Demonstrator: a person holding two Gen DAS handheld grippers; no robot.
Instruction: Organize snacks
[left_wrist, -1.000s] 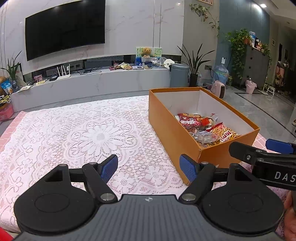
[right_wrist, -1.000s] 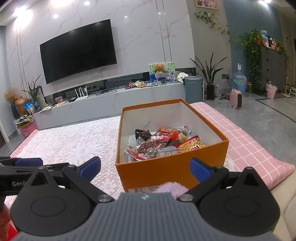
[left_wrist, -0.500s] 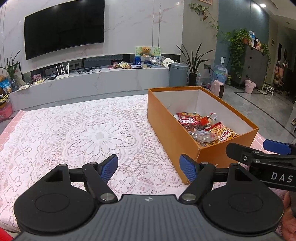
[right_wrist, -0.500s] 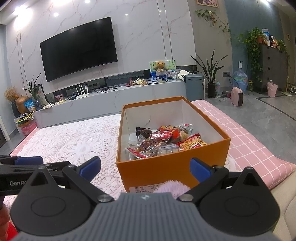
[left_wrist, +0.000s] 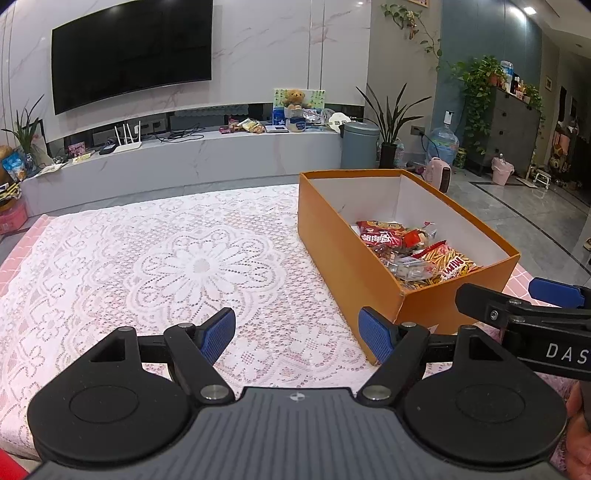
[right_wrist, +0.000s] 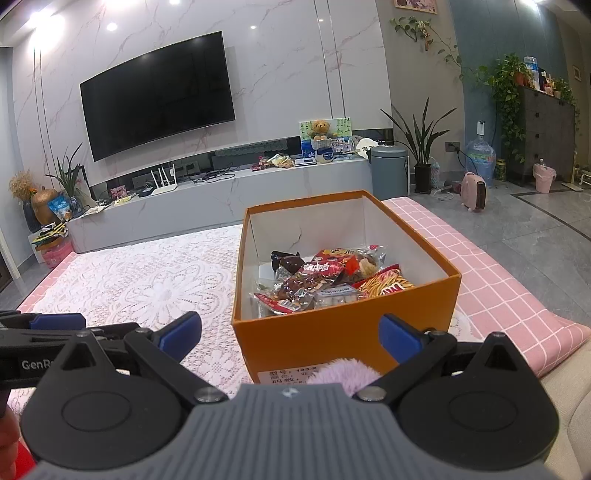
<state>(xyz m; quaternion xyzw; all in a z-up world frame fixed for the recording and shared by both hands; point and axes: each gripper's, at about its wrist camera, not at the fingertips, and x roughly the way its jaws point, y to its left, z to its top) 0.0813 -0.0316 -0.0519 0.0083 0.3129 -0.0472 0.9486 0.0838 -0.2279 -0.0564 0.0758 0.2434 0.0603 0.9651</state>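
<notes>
An open orange box (left_wrist: 354, 266) stands on the lace tablecloth (left_wrist: 166, 266) and holds a pile of snack packets (left_wrist: 410, 251). It also shows in the right wrist view (right_wrist: 332, 343), with the snack packets (right_wrist: 325, 280) heaped in its near half. My left gripper (left_wrist: 297, 334) is open and empty, low over the cloth just left of the box's near corner. My right gripper (right_wrist: 290, 334) is open and empty, in front of the box's near wall. Each gripper shows at the edge of the other's view.
A pink checked cloth (right_wrist: 491, 273) covers the table to the right of the box. A fuzzy lilac thing (right_wrist: 341, 371) sits just before my right gripper. A TV bench (left_wrist: 184, 162), a grey bin (left_wrist: 360, 144) and potted plants stand beyond the table.
Both views have drifted slightly; the box sits a little lower and closer in each. Both grippers stay open and empty.
</notes>
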